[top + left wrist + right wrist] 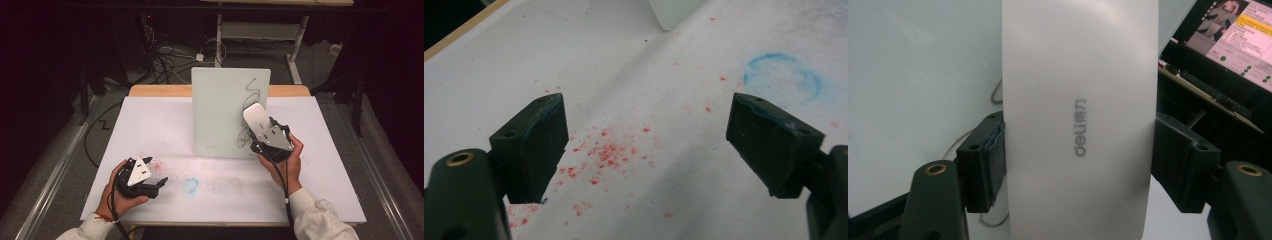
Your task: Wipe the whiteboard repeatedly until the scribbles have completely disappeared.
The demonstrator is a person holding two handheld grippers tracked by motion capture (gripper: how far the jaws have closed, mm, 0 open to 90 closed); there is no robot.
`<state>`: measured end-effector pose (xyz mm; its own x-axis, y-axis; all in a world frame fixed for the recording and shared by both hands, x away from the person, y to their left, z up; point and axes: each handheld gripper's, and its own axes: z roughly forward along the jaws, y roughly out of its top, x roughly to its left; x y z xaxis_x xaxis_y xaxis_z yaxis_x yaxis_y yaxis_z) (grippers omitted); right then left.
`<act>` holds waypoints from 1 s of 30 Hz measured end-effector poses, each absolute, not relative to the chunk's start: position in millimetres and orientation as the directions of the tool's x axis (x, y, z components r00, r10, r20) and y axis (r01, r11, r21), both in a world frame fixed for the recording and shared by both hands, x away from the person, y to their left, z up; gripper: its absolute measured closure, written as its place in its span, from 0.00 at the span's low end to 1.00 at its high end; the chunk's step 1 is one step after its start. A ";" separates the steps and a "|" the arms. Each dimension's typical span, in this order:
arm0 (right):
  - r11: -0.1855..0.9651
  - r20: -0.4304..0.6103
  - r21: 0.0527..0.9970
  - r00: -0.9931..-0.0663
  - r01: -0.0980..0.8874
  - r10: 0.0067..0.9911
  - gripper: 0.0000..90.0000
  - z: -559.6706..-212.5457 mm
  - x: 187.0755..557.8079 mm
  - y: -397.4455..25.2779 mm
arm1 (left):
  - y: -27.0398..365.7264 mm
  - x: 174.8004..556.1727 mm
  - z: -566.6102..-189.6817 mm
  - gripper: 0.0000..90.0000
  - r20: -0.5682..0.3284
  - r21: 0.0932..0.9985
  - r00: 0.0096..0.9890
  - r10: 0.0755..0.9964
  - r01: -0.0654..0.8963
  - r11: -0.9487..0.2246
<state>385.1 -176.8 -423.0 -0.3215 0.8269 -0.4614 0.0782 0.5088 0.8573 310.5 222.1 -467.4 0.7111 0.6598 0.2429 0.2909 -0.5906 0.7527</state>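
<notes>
Right gripper [1078,155]: my jaws are clamped on both long edges of the whiteboard eraser [1078,100], a smooth pale slab with rounded corners.
Eraser, high view: I hold the eraser [256,118] against the upright whiteboard [220,112], over the black scribble [248,100] at its right side.
Right gripper view alone: grey "deli" lettering on the eraser's back; a lit screen [1238,40] beyond.
Left gripper [644,145]: jaws spread wide, nothing between them, low over the white table sheet [624,75].
Left gripper view alone: red crumbs [604,152], probably chalk or crayon, and a smudged blue ring [783,77].
Room: bare sheet lies between my two hands; the board's foot stands mid-table.
</notes>
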 end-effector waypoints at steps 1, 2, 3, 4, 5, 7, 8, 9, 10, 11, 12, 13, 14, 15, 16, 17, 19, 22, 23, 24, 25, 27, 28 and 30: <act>0.513 -0.464 0.854 -0.320 0.084 0.826 0.35 -425.7 383.6 -175.1 | 222.1 310.5 -467.4 0.18 0.243 0.753 0.711 0.660 0.291 -0.591; 0.513 -0.464 0.854 -0.320 0.084 0.826 0.35 -425.7 383.6 -175.1 | 222.1 310.8 -467.4 0.18 0.244 0.753 0.710 0.661 0.291 -0.590; 0.524 -0.470 0.846 -0.324 0.098 0.821 0.35 -431.0 380.7 -171.8 | 222.2 310.9 -467.3 0.18 0.244 0.753 0.710 0.660 0.290 -0.590; 0.525 -0.469 0.844 -0.326 0.106 0.821 0.35 -434.0 379.1 -170.2 | 222.3 310.7 -467.0 0.18 0.243 0.755 0.708 0.663 0.291 -0.588; 0.523 -0.463 0.844 -0.331 0.117 0.822 0.35 -437.3 377.3 -168.8 | 222.3 310.7 -467.0 0.18 0.243 0.755 0.708 0.663 0.291 -0.588; 0.532 -0.464 0.837 -0.346 0.129 0.815 0.35 -444.9 373.6 -165.2 | 222.5 310.1 -466.3 0.18 0.248 0.755 0.706 0.663 0.289 -0.589; 0.539 -0.469 0.832 -0.353 0.131 0.810 0.34 -448.9 372.0 -163.0 | 222.6 309.7 -466.0 0.18 0.247 0.756 0.706 0.664 0.288 -0.588; 0.544 -0.472 0.829 -0.357 0.132 0.806 0.35 -452.6 370.6 -160.5 | 222.6 309.7 -466.0 0.18 0.247 0.756 0.706 0.664 0.288 -0.588; 0.543 -0.468 0.829 -0.364 0.135 0.805 0.35 -456.4 369.1 -157.7 | 222.5 309.7 -466.0 0.18 0.249 0.756 0.705 0.664 0.287 -0.589; 0.546 -0.469 0.827 -0.368 0.135 0.802 0.35 -459.9 367.9 -154.5 | 222.5 309.7 -465.9 0.18 0.251 0.756 0.705 0.664 0.286 -0.589; 0.546 -0.469 0.827 -0.368 0.135 0.802 0.35 -459.9 367.9 -154.5 | 222.5 309.7 -465.7 0.18 0.250 0.756 0.704 0.664 0.286 -0.588; 0.563 -0.484 0.816 -0.378 0.132 0.789 0.35 -462.5 367.1 -151.2 | 222.5 309.7 -465.6 0.18 0.250 0.757 0.704 0.665 0.286 -0.588; 0.575 -0.488 0.808 -0.400 0.129 0.776 0.35 -466.2 366.1 -145.9 | 222.4 309.6 -465.6 0.18 0.251 0.757 0.704 0.664 0.285 -0.588; 0.575 -0.488 0.808 -0.400 0.129 0.776 0.35 -466.2 366.1 -145.9 | 222.3 309.6 -465.6 0.18 0.252 0.756 0.705 0.663 0.285 -0.590; 0.579 -0.488 0.805 -0.410 0.131 0.770 0.35 -467.6 365.6 -143.9 | 222.2 309.7 -465.7 0.18 0.252 0.755 0.705 0.662 0.285 -0.591; 0.591 -0.496 0.796 -0.418 0.133 0.761 0.34 -470.3 364.6 -138.9 | 222.1 309.8 -465.8 0.18 0.252 0.755 0.706 0.662 0.285 -0.591; 0.596 -0.498 0.792 -0.426 0.131 0.756 0.35 -471.1 364.4 -137.6 | 221.9 309.9 -466.1 0.18 0.251 0.754 0.707 0.661 0.286 -0.591; 0.624 -0.524 0.772 -0.432 0.124 0.734 0.35 -475.9 362.5 -132.3 | 221.8 309.5 -465.7 0.18 0.252 0.754 0.707 0.661 0.285 -0.592; 0.626 -0.528 0.769 -0.426 0.126 0.734 0.35 -476.8 362.0 -131.4 | 222.0 309.4 -465.5 0.18 0.252 0.754 0.706 0.662 0.285 -0.591; 0.630 -0.531 0.767 -0.431 0.121 0.730 0.35 -476.3 362.4 -131.9 | 222.2 309.2 -465.4 0.18 0.251 0.755 0.705 0.663 0.285 -0.590; 0.630 -0.531 0.767 -0.431 0.121 0.730 0.35 -476.3 362.4 -131.9 | 222.2 309.2 -465.4 0.18 0.251 0.755 0.705 0.663 0.285 -0.590; 0.634 -0.527 0.762 -0.445 0.130 0.724 0.35 -472.7 363.8 -134.0 | 222.9 308.8 -465.4 0.18 0.250 0.755 0.706 0.663 0.287 -0.590; 0.624 -0.531 0.772 -0.416 0.121 0.738 0.35 -468.1 365.5 -138.3 | 223.2 308.8 -465.5 0.18 0.251 0.754 0.705 0.663 0.287 -0.591; 0.603 -0.520 0.788 -0.389 0.126 0.761 0.35 -460.9 368.0 -145.0 | 223.9 308.6 -465.5 0.18 0.249 0.756 0.704 0.665 0.288 -0.588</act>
<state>368.0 -145.0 -460.9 -0.3888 0.7607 -0.5197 0.1256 0.6026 0.7881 308.6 223.9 -465.5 0.7044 0.6647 0.2489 0.2879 -0.5881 0.7558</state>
